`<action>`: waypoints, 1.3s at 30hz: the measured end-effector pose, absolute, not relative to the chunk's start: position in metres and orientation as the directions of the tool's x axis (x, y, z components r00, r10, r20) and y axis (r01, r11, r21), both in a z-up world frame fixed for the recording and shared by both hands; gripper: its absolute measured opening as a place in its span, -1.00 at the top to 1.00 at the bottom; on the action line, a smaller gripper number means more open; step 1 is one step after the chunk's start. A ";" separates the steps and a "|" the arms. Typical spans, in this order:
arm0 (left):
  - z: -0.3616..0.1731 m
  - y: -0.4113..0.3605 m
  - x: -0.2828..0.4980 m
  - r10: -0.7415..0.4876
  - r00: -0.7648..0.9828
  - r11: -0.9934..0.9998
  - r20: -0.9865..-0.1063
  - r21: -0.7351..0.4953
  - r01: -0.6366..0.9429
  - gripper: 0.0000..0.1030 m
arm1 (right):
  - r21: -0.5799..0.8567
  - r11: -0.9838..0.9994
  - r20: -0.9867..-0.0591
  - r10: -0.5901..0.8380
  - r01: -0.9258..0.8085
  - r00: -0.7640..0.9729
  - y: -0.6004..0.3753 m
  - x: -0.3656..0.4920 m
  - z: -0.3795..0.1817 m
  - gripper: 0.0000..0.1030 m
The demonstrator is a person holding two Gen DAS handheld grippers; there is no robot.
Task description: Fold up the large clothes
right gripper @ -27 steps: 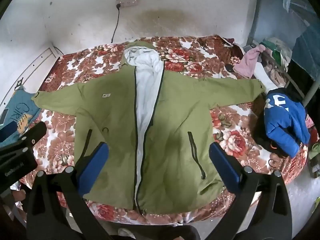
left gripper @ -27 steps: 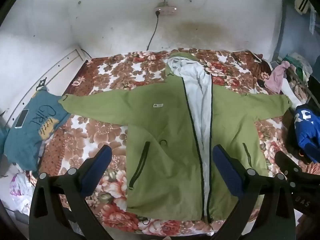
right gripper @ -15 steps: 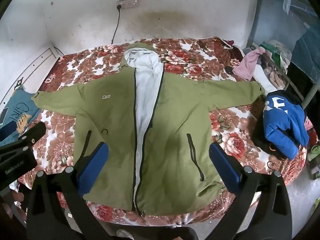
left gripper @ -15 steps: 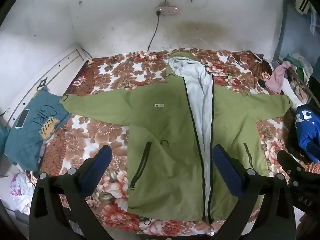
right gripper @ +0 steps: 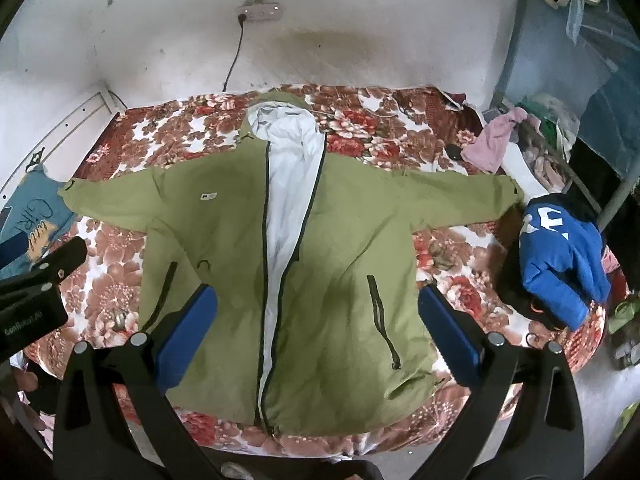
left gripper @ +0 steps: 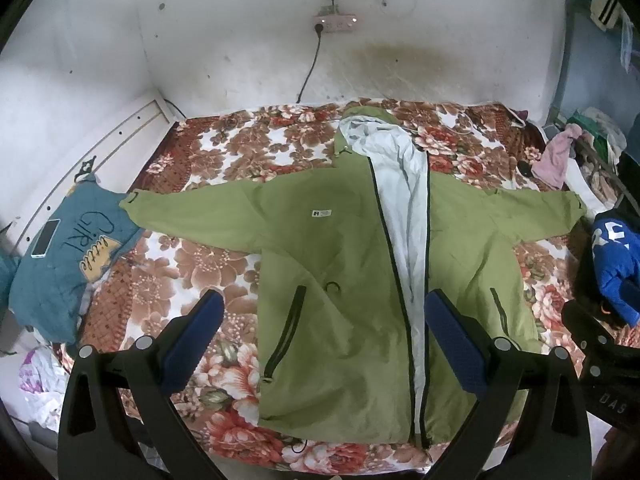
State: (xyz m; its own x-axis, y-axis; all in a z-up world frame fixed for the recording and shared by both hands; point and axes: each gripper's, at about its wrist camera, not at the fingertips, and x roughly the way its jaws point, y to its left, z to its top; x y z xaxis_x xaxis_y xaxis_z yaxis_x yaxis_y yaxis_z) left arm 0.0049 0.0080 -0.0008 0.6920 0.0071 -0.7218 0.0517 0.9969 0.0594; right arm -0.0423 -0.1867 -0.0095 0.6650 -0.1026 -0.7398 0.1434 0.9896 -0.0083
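A large olive-green hooded jacket [left gripper: 344,264] lies flat and face up on the flower-patterned bed [left gripper: 224,160], sleeves spread to both sides, front unzipped with the pale lining showing. It also shows in the right wrist view [right gripper: 332,240]. My left gripper [left gripper: 324,336] is open and empty, held above the jacket's lower left half. My right gripper [right gripper: 316,328] is open and empty, held above the jacket's lower middle. The left gripper's body [right gripper: 36,296] shows at the left edge of the right wrist view, and the right gripper's body [left gripper: 604,352] at the right edge of the left wrist view.
A teal "Girl" shirt [left gripper: 68,256] with a phone [left gripper: 46,238] on it lies at the bed's left edge. A blue garment [right gripper: 560,264] sits at the right edge, with a pink cloth [right gripper: 496,140] and clutter behind. White walls enclose the back and left.
Both grippers have stayed open. The views have shifted only slightly, with the jacket drifting a little in frame; nothing on the bed has moved.
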 end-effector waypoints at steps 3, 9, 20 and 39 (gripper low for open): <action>-0.001 0.010 0.005 0.006 0.691 0.997 -0.723 0.060 0.054 -0.90 | -0.002 0.989 -0.741 -0.101 0.149 0.663 -0.188 -0.043 -0.010 -0.91; -0.001 0.011 0.004 0.006 0.691 0.997 -0.723 0.060 0.054 -0.90 | -0.010 0.986 -0.745 -0.116 0.164 0.656 -0.191 -0.044 -0.012 -0.91; -0.003 0.015 -0.002 -0.027 0.690 0.997 -0.724 0.034 0.075 -0.90 | 0.007 0.987 -0.749 -0.102 0.161 0.655 -0.197 -0.044 -0.010 -0.92; 0.000 0.010 0.003 -0.060 0.672 0.995 -0.738 0.013 0.103 -0.90 | 0.061 0.990 -0.755 -0.037 0.127 0.655 -0.206 -0.042 -0.011 -0.92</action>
State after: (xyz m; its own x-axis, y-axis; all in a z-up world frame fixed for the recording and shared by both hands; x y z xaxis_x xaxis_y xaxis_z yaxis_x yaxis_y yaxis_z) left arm 0.0034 0.0099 0.0005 0.6723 -0.0598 -0.7379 0.1028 0.9946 0.0130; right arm -0.0424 -0.2063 -0.0106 0.6549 -0.0375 -0.7547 0.1269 0.9900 0.0610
